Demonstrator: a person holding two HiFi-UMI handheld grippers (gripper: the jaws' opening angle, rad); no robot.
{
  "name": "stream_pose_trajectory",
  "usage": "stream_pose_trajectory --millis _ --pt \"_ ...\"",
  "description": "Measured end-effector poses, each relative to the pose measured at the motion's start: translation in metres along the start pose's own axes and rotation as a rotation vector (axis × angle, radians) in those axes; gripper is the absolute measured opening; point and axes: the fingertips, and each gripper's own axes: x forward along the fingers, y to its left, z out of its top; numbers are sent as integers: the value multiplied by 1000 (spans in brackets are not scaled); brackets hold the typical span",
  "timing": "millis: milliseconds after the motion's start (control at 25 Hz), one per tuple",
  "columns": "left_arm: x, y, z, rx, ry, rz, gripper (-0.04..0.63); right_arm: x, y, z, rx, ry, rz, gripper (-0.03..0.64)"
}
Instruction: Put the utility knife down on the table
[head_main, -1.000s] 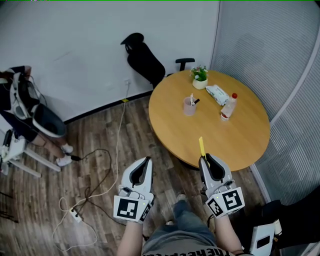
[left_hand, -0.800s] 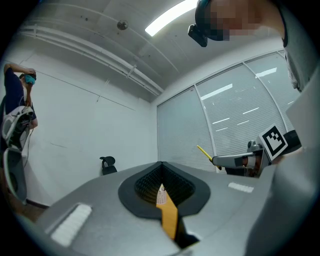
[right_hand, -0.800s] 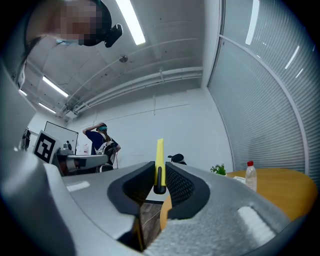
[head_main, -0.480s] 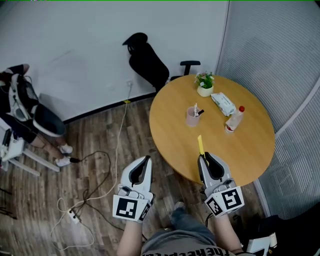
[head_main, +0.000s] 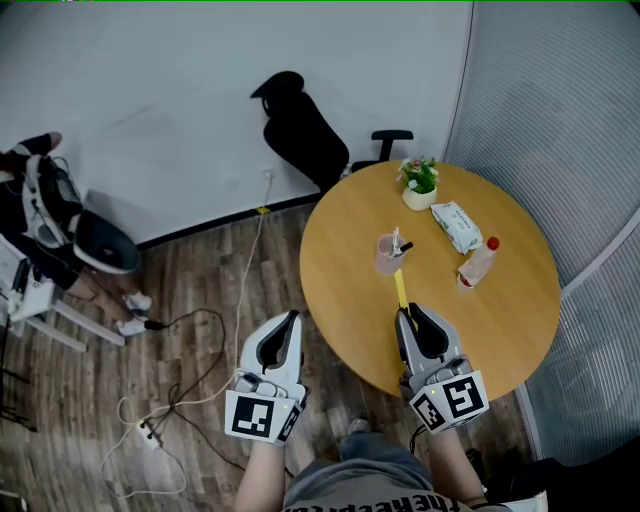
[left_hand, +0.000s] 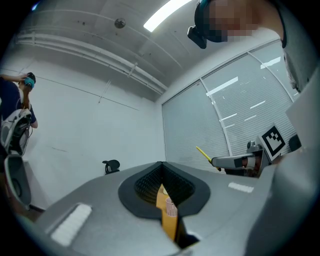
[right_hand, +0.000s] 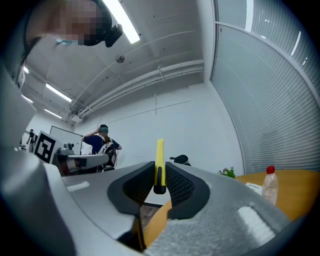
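A thin yellow utility knife (head_main: 401, 289) sticks up and forward from my right gripper (head_main: 407, 318), which is shut on its dark lower end over the near edge of the round wooden table (head_main: 500, 310). In the right gripper view the utility knife (right_hand: 159, 159) stands upright between the jaws, pinched at its base. My left gripper (head_main: 291, 320) hangs over the wood floor to the left of the table, jaws together with nothing between them. In the left gripper view the right gripper (left_hand: 235, 161) and the knife (left_hand: 204, 153) appear at the right.
On the table stand a pink cup with pens (head_main: 389, 253), a small potted plant (head_main: 419, 182), a wipes packet (head_main: 462, 226) and a red-capped bottle (head_main: 477, 265). A black office chair (head_main: 305, 130) is behind the table. Cables and a power strip (head_main: 151, 430) lie on the floor; a person (head_main: 50, 220) sits at left.
The table has come nearer in the head view, and my right gripper with the knife now reaches over its near edge. Both grippers keep their pose and grip.
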Motion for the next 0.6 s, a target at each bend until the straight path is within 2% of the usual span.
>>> stream_pose_trajectory --millis 320,600 --pt "19 -2 -4 20 9 32 14 17 -22 -3 27 -8 31 66" --pt "26 7 -6 20 9 41 14 33 -23 -8 34 -1 53 66"
